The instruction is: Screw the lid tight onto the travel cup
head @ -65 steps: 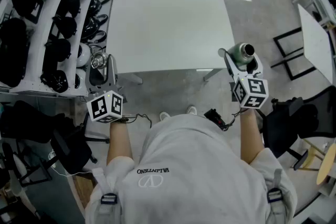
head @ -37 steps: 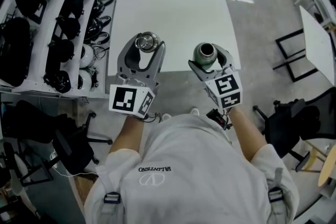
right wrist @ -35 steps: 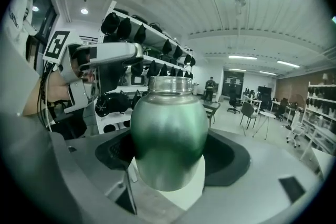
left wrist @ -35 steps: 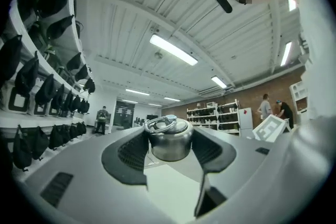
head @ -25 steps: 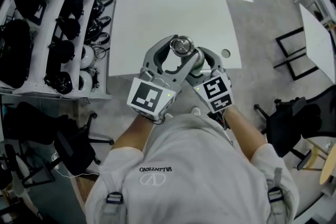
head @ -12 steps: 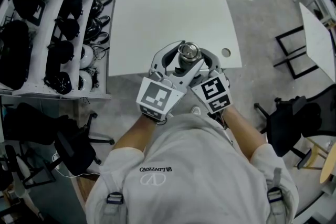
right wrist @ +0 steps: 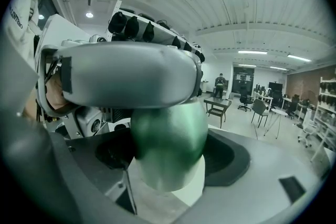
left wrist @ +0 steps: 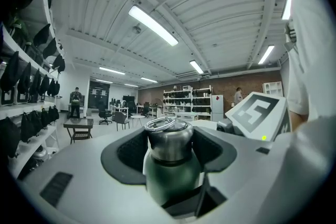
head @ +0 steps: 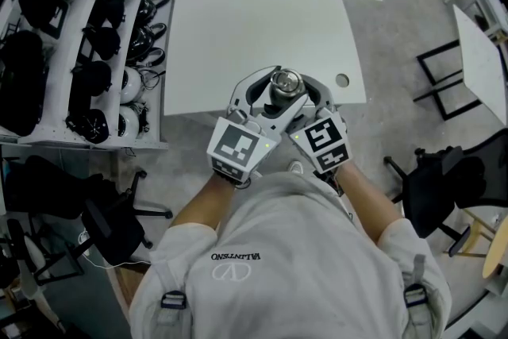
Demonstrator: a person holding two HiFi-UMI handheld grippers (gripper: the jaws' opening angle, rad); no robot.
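The travel cup's green body [right wrist: 168, 139] stands upright between the pads of my right gripper [right wrist: 170, 157], which is shut on it. The steel lid [left wrist: 167, 136], with a ring on its top, sits on the cup's mouth [left wrist: 170, 183]. My left gripper [left wrist: 169, 150] is shut on the lid from the sides. In the head view both grippers meet in front of my chest, over the near table edge: the left gripper [head: 278, 86], the right gripper [head: 295, 95], and the lid [head: 284, 80] on top, hiding most of the cup.
A white table [head: 254, 20] lies ahead, with a small round mark [head: 342, 80] near its front right corner. Racks of black headgear [head: 79, 36] run along the left. A black chair [head: 444, 179] and another white table [head: 476, 59] stand at the right.
The left gripper brought the lid in from the left, over the cup, and lowered it onto the mouth. The right gripper first carried the cup to the centre and has held still since.
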